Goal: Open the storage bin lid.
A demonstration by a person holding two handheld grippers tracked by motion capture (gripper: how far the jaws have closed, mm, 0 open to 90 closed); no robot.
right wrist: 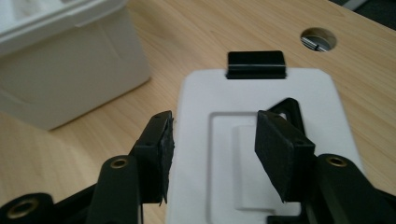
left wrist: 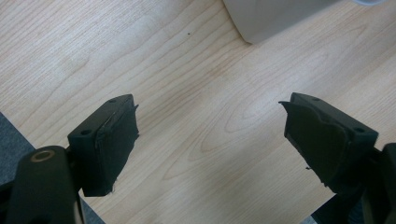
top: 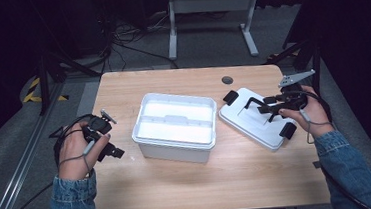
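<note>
A white plastic box stands open in the middle of the wooden table; its corner shows in the left gripper view. The box's white lid lies flat to its right, with black latches at both ends and a black handle on top. My right gripper hovers low over the lid's middle, open, its jaws straddling the recessed centre by the handle. Over bare wood left of the box, my left gripper is wide open and holds nothing.
A round cable hole sits in the table near its far edge, behind the lid. Beyond the table a white desk frame and loose cables lie on the grey floor. The table's left edge is close to the left hand.
</note>
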